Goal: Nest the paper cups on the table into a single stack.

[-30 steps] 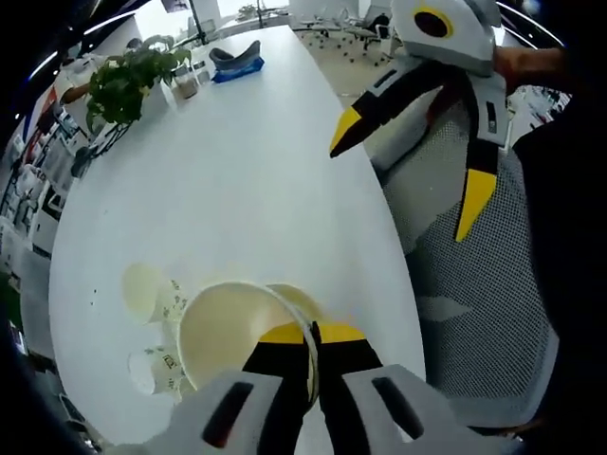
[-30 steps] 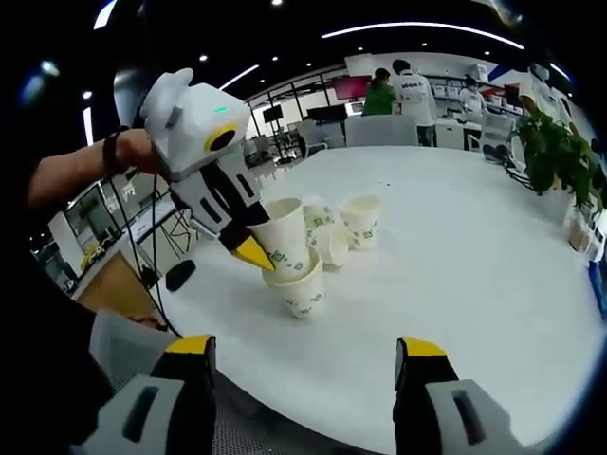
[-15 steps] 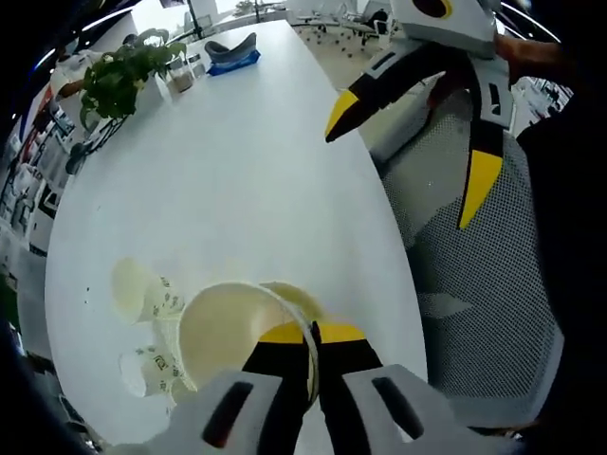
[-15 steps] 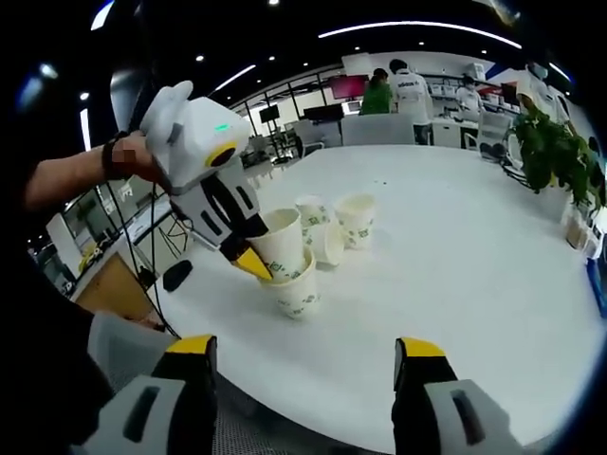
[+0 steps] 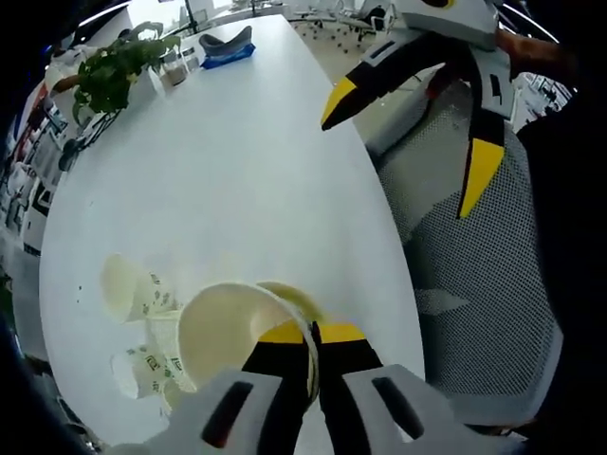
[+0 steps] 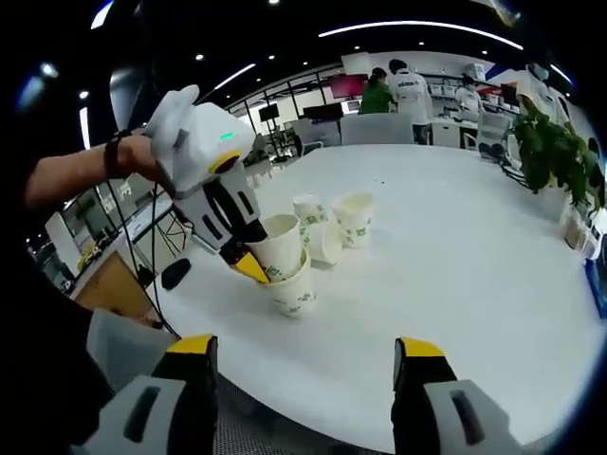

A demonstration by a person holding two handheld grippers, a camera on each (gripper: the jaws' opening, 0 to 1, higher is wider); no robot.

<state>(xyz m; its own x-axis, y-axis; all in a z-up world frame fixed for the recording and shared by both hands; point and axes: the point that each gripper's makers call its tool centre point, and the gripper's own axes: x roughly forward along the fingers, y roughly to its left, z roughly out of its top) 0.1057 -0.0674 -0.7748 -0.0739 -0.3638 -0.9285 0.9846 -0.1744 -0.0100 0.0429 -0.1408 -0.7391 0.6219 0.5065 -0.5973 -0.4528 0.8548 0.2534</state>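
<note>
Paper cup, clamped by left gripper, sits partly nested in base cup at centre-left; three cups remain. Right gripper jaws apart.

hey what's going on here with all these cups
A person is stacking paper cups on a white table. The left claw is shut on the rim of a paper cup and is holding it tilted, partly seated in another cup standing on the table. The right claw hangs open above the table edge. Three more loose cups wait just behind.
</note>
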